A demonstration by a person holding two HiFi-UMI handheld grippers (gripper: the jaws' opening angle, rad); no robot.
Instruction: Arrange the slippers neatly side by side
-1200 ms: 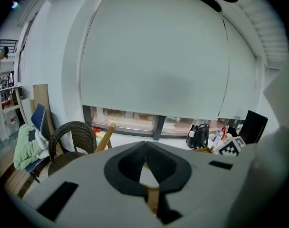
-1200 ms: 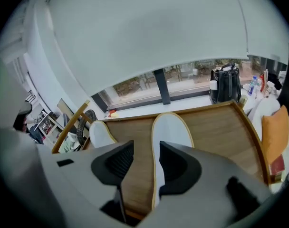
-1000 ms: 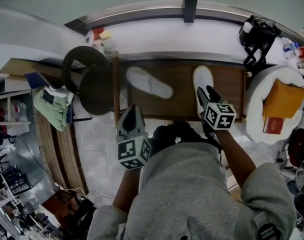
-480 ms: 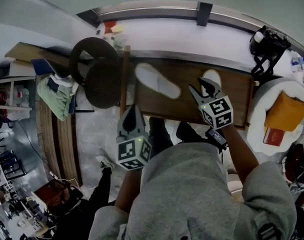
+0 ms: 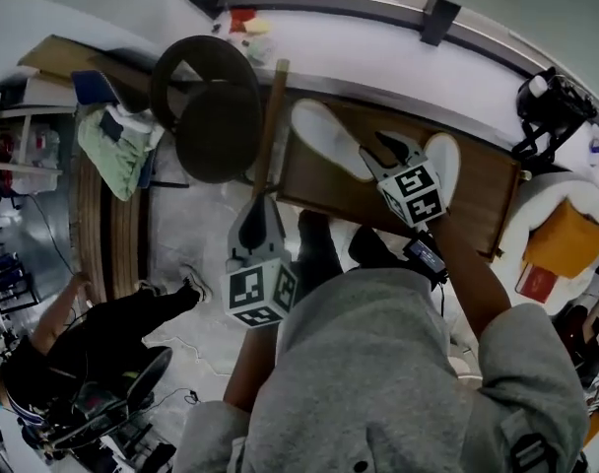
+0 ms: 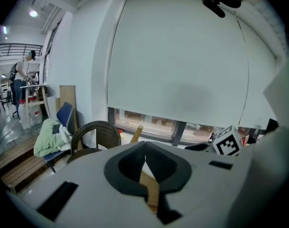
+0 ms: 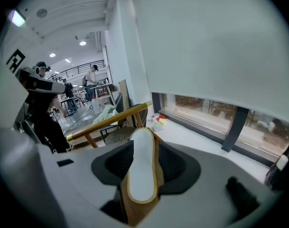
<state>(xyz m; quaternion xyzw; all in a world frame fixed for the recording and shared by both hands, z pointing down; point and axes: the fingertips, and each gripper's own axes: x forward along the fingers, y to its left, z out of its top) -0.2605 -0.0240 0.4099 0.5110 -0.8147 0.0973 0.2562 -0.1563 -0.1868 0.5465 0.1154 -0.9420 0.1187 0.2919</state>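
Note:
Two white slippers lie on a brown wooden table [image 5: 482, 205]. The left slipper [image 5: 324, 138] lies askew; the right slipper [image 5: 445, 161] points away from me. My right gripper [image 5: 386, 144] hovers between them, open, tips by the left slipper's near end. In the right gripper view that slipper [image 7: 140, 175] shows lengthwise through the gap between the jaws, lying on the table [image 7: 135, 215]. My left gripper [image 5: 259, 215] hangs shut at the table's left front edge, holding nothing, with its tips meeting [image 6: 145, 148].
A dark wicker chair [image 5: 206, 116] and a slanted wooden pole [image 5: 270, 116] stand left of the table. A blue chair with green cloth [image 5: 117, 136] is further left. A person [image 5: 93, 333] crouches at lower left. A white armchair with an orange cushion [image 5: 565, 230] sits right.
My right gripper has moved from over the right slipper leftward toward the left slipper. The view has shifted; a person has come into sight at lower left. The slippers have stayed put.

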